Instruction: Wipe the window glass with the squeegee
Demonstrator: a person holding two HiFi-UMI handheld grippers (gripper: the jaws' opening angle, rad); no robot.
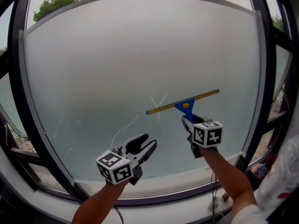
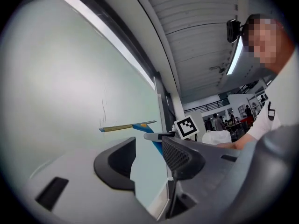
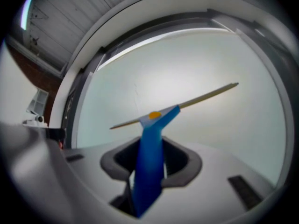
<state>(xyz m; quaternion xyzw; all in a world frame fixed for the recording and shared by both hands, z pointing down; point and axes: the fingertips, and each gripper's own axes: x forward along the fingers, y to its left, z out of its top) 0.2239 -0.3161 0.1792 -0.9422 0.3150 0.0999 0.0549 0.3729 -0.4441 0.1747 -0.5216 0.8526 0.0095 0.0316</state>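
Right tongs (image 1: pixel 188 123) are clenched on the squeegee (image 1: pixel 183 102), its blade laid on the window glass (image 1: pixel 117 64) just ahead; left tongs (image 1: pixel 145 147) are held released alongside. Wiping is judged under way; an even drag is called for.

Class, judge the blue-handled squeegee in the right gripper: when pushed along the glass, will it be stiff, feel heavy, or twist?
The squeegee is probably stiff: its long blade looks straight. It likely feels light, given the slim handle. Held only by that handle in the right gripper, the wide blade may twist.
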